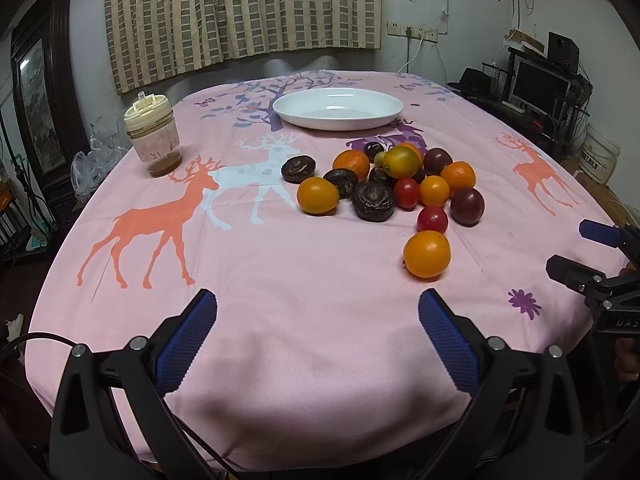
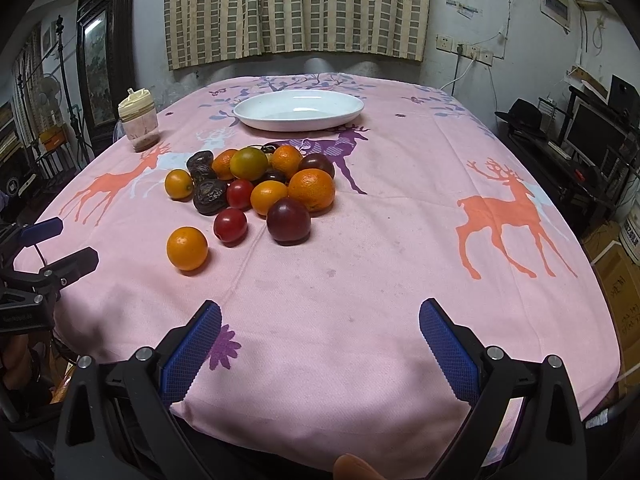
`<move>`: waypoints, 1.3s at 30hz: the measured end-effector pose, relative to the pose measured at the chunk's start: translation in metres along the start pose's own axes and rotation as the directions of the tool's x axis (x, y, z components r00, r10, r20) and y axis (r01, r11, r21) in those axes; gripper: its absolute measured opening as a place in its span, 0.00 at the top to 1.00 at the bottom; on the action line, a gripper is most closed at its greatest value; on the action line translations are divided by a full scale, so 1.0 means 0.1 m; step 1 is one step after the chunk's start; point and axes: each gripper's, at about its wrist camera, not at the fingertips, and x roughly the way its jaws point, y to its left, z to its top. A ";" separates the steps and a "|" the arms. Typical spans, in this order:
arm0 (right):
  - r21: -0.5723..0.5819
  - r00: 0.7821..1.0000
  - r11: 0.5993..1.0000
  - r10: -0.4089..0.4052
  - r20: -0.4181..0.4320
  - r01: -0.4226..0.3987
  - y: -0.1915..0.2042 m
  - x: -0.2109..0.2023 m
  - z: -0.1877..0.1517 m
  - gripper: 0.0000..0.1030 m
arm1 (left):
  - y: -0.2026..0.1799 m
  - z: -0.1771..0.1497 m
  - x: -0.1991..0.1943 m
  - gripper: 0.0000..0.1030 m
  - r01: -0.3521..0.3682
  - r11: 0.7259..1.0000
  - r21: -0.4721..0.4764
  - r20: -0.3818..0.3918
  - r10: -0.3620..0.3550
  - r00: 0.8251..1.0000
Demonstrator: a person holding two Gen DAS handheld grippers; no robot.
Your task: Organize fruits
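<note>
A pile of fruits (image 1: pixel 384 180) lies mid-table on the pink deer cloth: oranges, red tomatoes, dark plums and wrinkled dark fruits; it also shows in the right wrist view (image 2: pixel 256 184). One orange (image 1: pixel 426 254) sits apart, nearest me, and shows in the right wrist view (image 2: pixel 187 248). An empty white plate (image 1: pixel 338 109) stands behind the pile and shows in the right wrist view (image 2: pixel 298 109). My left gripper (image 1: pixel 318 320) is open and empty near the front edge. My right gripper (image 2: pixel 320 322) is open and empty, also near the front edge; it shows at the right of the left wrist view (image 1: pixel 580 252).
A lidded plastic jar (image 1: pixel 153 136) with brown residue stands at the table's left side. Curtains hang behind the table. A desk with a monitor (image 1: pixel 540 84) stands at the right. A dark framed cabinet (image 1: pixel 40 120) stands at the left.
</note>
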 end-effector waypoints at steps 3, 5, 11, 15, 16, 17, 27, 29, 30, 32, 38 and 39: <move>-0.004 1.000 1.000 0.000 0.000 0.000 0.01 0.00 -0.01 0.04 | 0.00 0.00 0.00 0.04 0.000 1.000 0.000 0.000 0.000 1.000; -0.002 1.000 1.000 0.001 0.000 -0.001 0.01 0.00 0.00 0.04 | 0.00 0.00 0.00 0.04 0.000 1.000 0.000 0.000 0.000 1.000; -0.002 1.000 1.000 0.000 0.000 0.000 0.01 0.00 0.00 0.04 | 0.00 0.00 0.00 0.04 -0.001 1.000 0.001 -0.001 0.001 1.000; -0.001 1.000 1.000 0.000 -0.002 0.000 0.01 0.00 0.00 0.04 | 0.00 -0.01 0.01 0.04 0.000 1.000 0.000 -0.001 0.000 1.000; -0.002 1.000 1.000 0.000 -0.002 0.000 0.01 0.00 0.00 0.04 | 0.00 -0.01 0.01 0.04 -0.001 1.000 0.000 -0.001 0.001 1.000; -0.003 1.000 1.000 0.000 -0.001 0.000 0.02 0.00 -0.01 0.04 | 0.00 -0.01 0.01 0.04 0.000 1.000 0.000 -0.001 0.000 1.000; 0.004 1.000 1.000 0.004 -0.012 -0.004 0.01 0.01 0.00 0.04 | 0.00 -0.01 0.01 0.04 0.001 1.000 0.000 -0.002 -0.001 1.000; 0.001 1.000 1.000 0.005 -0.007 -0.005 0.01 0.01 0.03 0.04 | 0.01 -0.02 0.02 0.04 0.004 1.000 -0.004 -0.005 -0.004 1.000; -0.001 1.000 1.000 0.006 -0.002 -0.006 0.00 0.02 0.06 0.04 | 0.02 -0.03 0.04 0.04 0.011 1.000 -0.009 -0.009 -0.011 1.000; 0.001 1.000 1.000 0.008 0.014 -0.008 -0.02 0.04 0.14 0.04 | 0.04 -0.05 0.07 0.04 0.026 0.999 -0.025 -0.017 -0.027 0.999; 0.002 0.999 0.999 0.046 0.008 -0.047 -0.01 0.31 0.40 0.23 | 0.07 -0.09 0.14 0.04 0.069 0.996 -0.049 -0.027 -0.070 0.997; 0.001 0.999 0.999 0.053 -0.011 -0.053 0.00 0.40 0.44 0.32 | 0.07 -0.11 0.16 0.04 0.078 0.996 -0.048 -0.027 -0.079 0.997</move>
